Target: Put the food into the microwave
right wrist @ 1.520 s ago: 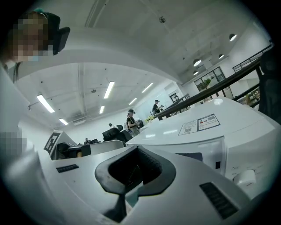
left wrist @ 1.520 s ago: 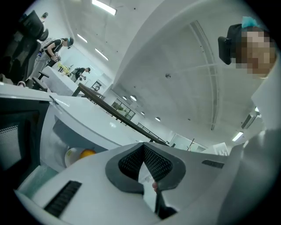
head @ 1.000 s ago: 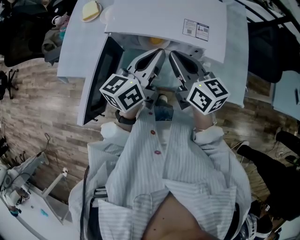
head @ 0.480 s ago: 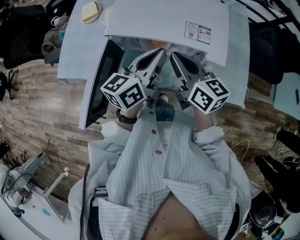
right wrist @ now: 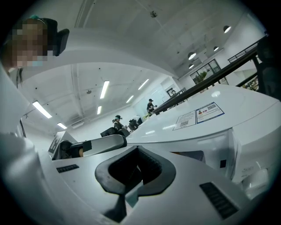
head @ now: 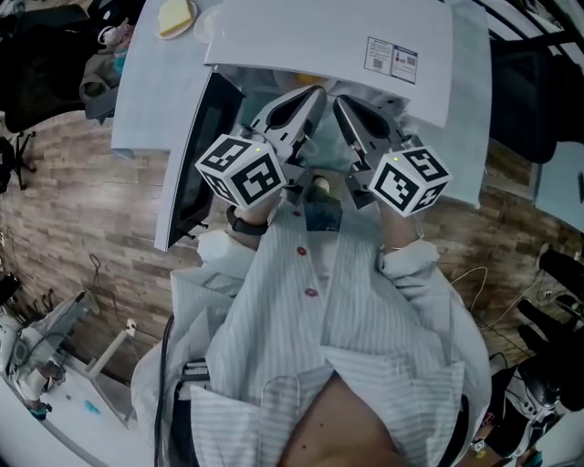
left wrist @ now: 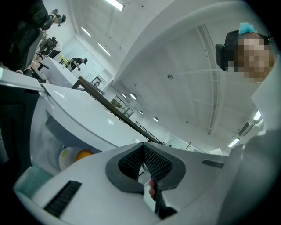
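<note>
A white microwave (head: pixel 310 36) stands on a white table (head: pixel 141 100) with its door (head: pixel 193 160) swung open to the left. In the left gripper view, a pale plate with orange-yellow food (left wrist: pixel 72 157) rests inside the cavity. My left gripper (head: pixel 317 93) and right gripper (head: pixel 338 102) are side by side at the cavity's mouth, tips pointing in. In their own views the left gripper (left wrist: pixel 144 166) and right gripper (right wrist: pixel 135 170) have their dark pads together with nothing between them. The head view hides the cavity's inside under the microwave's top.
A second plate with yellow food (head: pixel 176 18) sits on the table at the back left, beside the microwave. A label (head: pixel 392 57) marks the microwave's top. Wood floor (head: pixel 73 201), dark chairs and gear surround the table.
Both grippers have kept their place at the microwave's mouth. The head view has shifted slightly, so the yellow food glimpsed in the cavity a second ago is now under the top edge.
</note>
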A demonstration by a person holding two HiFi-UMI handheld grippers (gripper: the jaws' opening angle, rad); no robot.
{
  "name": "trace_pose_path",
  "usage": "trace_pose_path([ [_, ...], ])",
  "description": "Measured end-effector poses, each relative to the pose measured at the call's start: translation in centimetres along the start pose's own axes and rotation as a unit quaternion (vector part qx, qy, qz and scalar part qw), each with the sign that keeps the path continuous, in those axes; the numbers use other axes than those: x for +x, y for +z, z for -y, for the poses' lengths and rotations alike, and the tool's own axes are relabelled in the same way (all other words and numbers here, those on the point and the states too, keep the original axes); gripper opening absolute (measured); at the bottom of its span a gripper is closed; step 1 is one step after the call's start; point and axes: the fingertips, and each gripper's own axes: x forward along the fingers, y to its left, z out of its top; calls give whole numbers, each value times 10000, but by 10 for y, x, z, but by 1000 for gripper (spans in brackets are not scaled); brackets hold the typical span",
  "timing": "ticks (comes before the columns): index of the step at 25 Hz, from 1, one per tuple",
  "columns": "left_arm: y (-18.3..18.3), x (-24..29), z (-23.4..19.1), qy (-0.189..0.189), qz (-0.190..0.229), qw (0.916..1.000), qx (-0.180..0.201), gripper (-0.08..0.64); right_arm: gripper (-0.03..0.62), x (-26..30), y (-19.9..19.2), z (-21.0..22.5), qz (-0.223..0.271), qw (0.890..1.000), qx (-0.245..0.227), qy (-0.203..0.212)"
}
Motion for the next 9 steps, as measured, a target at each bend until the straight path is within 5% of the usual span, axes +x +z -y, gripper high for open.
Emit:
trace_pose_path([
  [9,4,0,-9,91,50,9999,-63,8,32,5,-1,3,-12,9999,99,0],
])
